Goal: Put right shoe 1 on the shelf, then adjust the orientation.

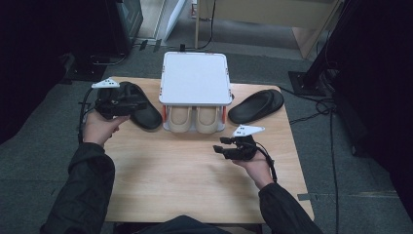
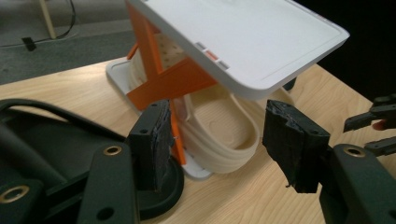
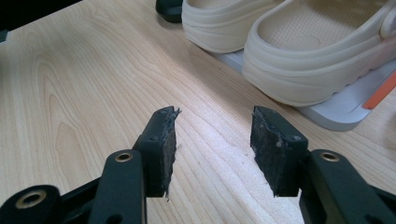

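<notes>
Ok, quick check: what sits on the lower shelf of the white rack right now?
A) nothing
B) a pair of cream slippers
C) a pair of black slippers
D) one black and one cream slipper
B: the pair of cream slippers sits side by side under the top of the white rack, while one black slipper lies on the table left of it and the other black slipper right of it.

Light falls from above onto the worktop (image 1: 195, 165), which glows evenly; the surroundings sink into darkness. Soft shadows lie under the rack (image 1: 195, 78). Near jaws blur slightly in both gripper views.
</notes>
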The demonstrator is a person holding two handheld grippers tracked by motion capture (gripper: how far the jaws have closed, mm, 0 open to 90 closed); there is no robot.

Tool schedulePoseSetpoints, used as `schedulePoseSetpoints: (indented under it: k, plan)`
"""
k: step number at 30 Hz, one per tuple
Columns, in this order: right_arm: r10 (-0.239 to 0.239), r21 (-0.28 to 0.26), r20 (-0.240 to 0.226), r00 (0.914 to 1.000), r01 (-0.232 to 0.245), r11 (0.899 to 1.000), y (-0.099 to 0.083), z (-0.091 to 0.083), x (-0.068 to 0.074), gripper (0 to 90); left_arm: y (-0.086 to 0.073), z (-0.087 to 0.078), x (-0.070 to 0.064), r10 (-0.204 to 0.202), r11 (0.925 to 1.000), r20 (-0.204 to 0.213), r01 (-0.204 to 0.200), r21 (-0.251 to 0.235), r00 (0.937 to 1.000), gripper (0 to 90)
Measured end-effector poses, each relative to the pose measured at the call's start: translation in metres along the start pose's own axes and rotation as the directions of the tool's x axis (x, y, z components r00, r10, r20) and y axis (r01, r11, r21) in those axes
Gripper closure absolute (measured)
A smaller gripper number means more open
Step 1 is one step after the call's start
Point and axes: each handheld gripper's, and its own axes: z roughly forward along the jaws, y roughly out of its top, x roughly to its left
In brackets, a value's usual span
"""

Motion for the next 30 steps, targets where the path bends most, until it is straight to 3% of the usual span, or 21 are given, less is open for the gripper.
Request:
schedulePoseSetpoints:
  k: [6, 11, 16, 26, 30]
  plan:
    - [-0.001, 0.000, -0.003, 1.0000, 0.001, 1.000, -0.001, 0.003, -0.003, 51.2, -0.013, 0.000, 0.013, -0.034, 0.9993, -0.035, 0.034, 0.012, 0.9988, 37.5]
    - [0.000, -0.001, -0.011, 0.9999, 0.000, 1.000, 0.000, 0.007, -0.003, 51.9, -0.025, 0.007, 0.029, -0.082, 0.9959, -0.068, 0.085, 0.031, 0.9943, 37.4]
    - [-0.007, 0.013, -0.012, 0.9999, 0.007, 1.000, -0.001, 0.010, -0.002, 52.0, -0.034, 0.014, 0.043, -0.065, 0.9959, -0.117, 0.072, 0.055, 0.9910, 40.6]
    - [-0.016, 0.012, -0.022, 0.9996, 0.017, 1.000, 0.000, 0.014, -0.002, 53.0, -0.046, 0.024, 0.069, -0.128, 0.9904, -0.145, 0.134, 0.034, 0.9811, 40.9]
    - [-0.013, 0.016, -0.019, 0.9997, 0.013, 1.000, 0.000, 0.014, -0.002, 53.2, -0.047, 0.025, 0.076, -0.118, 0.9920, -0.189, 0.124, 0.022, 0.9750, 42.0]
